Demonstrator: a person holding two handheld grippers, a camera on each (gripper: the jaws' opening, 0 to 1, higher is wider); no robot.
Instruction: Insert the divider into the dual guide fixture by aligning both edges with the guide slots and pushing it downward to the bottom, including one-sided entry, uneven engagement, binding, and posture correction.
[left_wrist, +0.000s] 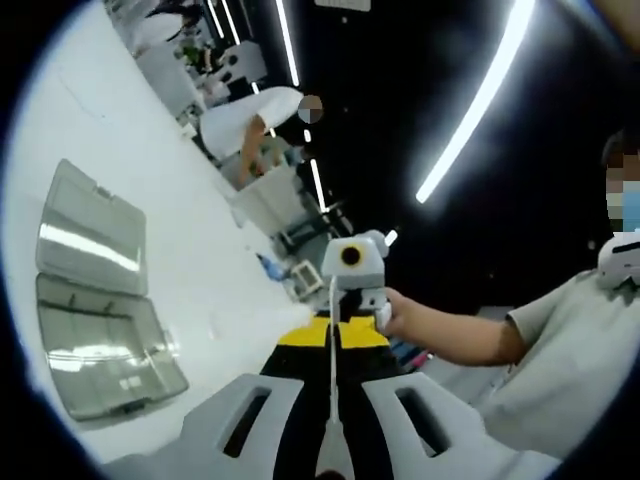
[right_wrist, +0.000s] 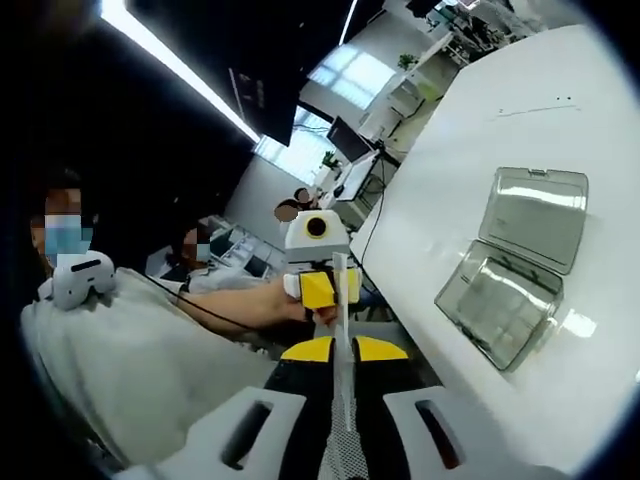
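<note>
A thin white divider is seen edge-on, held up in the air between my two grippers, which face each other. My left gripper is shut on its near end, yellow tips pressed together. My right gripper, held by a hand, is shut on the far end. In the right gripper view the same divider runs from my right gripper to the left gripper. A clear plastic box with guide slots lies open on the white table, off to the side of both grippers; this box is also seen in the right gripper view.
The box's hinged lid lies flat beside its tray. The person holding the grippers, in a grey shirt, stands at the table's edge. Other people and desks with monitors are further back. Bright ceiling light strips run overhead.
</note>
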